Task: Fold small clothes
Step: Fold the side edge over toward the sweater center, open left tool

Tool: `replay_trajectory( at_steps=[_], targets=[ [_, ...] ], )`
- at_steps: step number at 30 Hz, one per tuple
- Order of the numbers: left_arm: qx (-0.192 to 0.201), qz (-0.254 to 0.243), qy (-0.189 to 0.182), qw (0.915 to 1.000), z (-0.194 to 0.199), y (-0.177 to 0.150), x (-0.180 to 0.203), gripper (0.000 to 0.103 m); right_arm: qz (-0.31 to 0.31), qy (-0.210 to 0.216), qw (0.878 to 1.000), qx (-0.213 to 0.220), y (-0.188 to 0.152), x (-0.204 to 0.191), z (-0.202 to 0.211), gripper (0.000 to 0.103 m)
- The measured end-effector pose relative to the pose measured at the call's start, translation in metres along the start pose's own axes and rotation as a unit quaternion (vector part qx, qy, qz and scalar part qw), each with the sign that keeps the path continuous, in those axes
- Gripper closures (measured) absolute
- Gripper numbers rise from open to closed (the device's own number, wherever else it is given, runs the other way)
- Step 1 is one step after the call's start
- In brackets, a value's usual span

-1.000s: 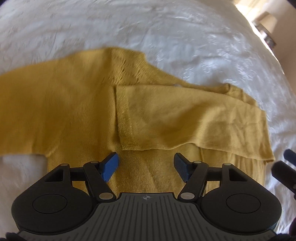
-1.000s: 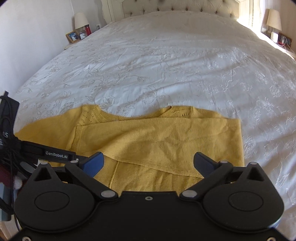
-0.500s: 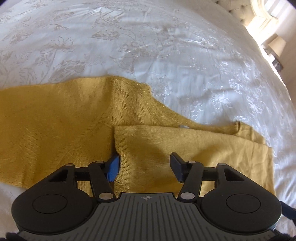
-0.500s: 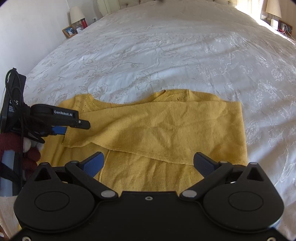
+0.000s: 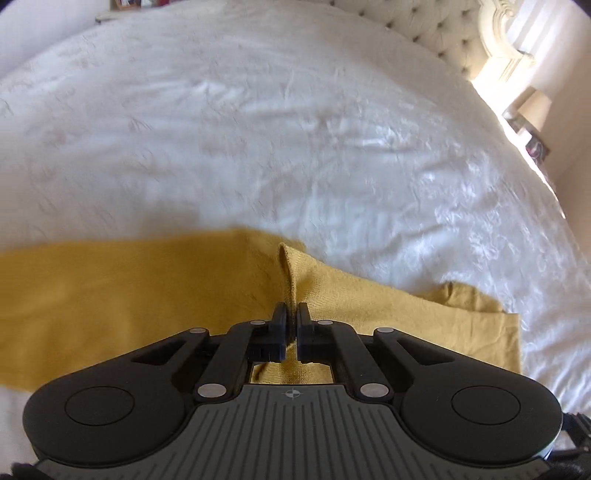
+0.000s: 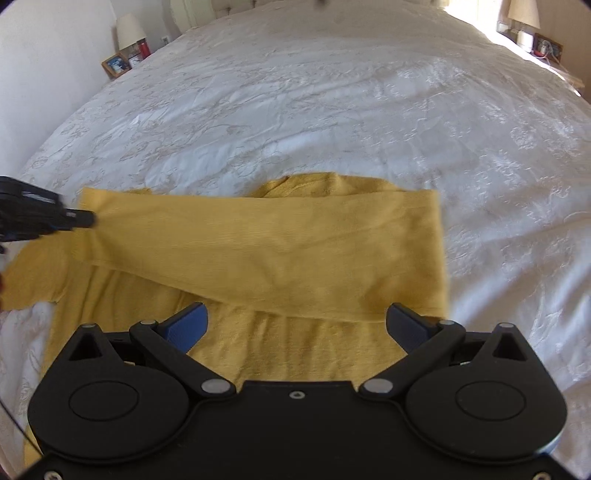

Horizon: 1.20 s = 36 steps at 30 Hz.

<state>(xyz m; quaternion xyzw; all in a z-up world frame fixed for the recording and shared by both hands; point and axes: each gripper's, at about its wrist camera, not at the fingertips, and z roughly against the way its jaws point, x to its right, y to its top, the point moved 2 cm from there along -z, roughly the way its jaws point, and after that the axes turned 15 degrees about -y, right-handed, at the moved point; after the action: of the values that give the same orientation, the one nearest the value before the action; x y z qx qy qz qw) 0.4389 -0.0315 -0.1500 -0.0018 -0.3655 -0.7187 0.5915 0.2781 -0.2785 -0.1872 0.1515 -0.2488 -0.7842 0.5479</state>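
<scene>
A mustard-yellow knit sweater (image 6: 280, 254) lies flat on the white bedspread, one sleeve folded across its body. My left gripper (image 5: 290, 314) is shut on the cuff end of that folded sleeve (image 5: 295, 273), which stands up in a ridge between the fingers. It also shows in the right wrist view (image 6: 79, 219) at the sleeve's left end. My right gripper (image 6: 295, 326) is open and empty, hovering over the sweater's lower body.
The white embroidered bedspread (image 6: 332, 110) stretches all around. A tufted headboard (image 5: 436, 33) is at the far end. Bedside tables hold a lamp and photo frame (image 6: 118, 64) at left and another lamp (image 6: 522, 18) at right.
My left gripper moved forward over the sweater and closed on the folded sleeve's end, lifting it slightly. My right gripper stayed open and moved closer over the sweater.
</scene>
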Motion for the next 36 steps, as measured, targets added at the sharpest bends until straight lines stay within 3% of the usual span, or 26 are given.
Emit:
replay_trajectory(
  at_steps=[9,12,17,19,21,24,28,36],
  targets=[
    [-0.064,-0.011,0.041,0.9971,-0.028,-0.011,-0.041,0.096,-0.047,-0.031,0.998,-0.034,0.032,0.036,-0.052,0.001],
    [-0.075,-0.021,0.08,0.9937,-0.039,-0.02,-0.048,0.095,-0.044,-0.048,0.997,-0.05,0.04,0.041,-0.072,0.001],
    [-0.077,-0.004,0.09,0.9929,-0.046,-0.026,-0.065,0.066,-0.021,-0.111,0.989,-0.09,0.037,0.051,-0.104,0.001],
    [-0.074,-0.011,0.094,0.9928,-0.046,-0.026,-0.067,0.05,-0.028,-0.137,0.984,-0.109,0.032,0.061,-0.113,0.001],
    [-0.072,-0.009,0.095,0.9928,-0.043,-0.026,-0.071,0.041,-0.047,-0.147,0.981,-0.115,0.03,0.07,-0.115,0.001],
    [-0.061,0.01,0.094,0.9936,-0.031,-0.025,-0.074,0.037,-0.064,-0.143,0.982,-0.102,0.03,0.075,-0.101,0.001],
    [-0.052,0.012,0.087,0.9948,-0.003,-0.036,-0.067,0.03,-0.057,-0.105,0.99,-0.074,0.026,0.064,-0.07,0.001],
    [-0.098,0.013,0.096,0.9905,0.022,-0.096,-0.066,0.03,-0.015,-0.026,0.995,-0.092,-0.019,0.025,-0.036,0.001]
  ],
)
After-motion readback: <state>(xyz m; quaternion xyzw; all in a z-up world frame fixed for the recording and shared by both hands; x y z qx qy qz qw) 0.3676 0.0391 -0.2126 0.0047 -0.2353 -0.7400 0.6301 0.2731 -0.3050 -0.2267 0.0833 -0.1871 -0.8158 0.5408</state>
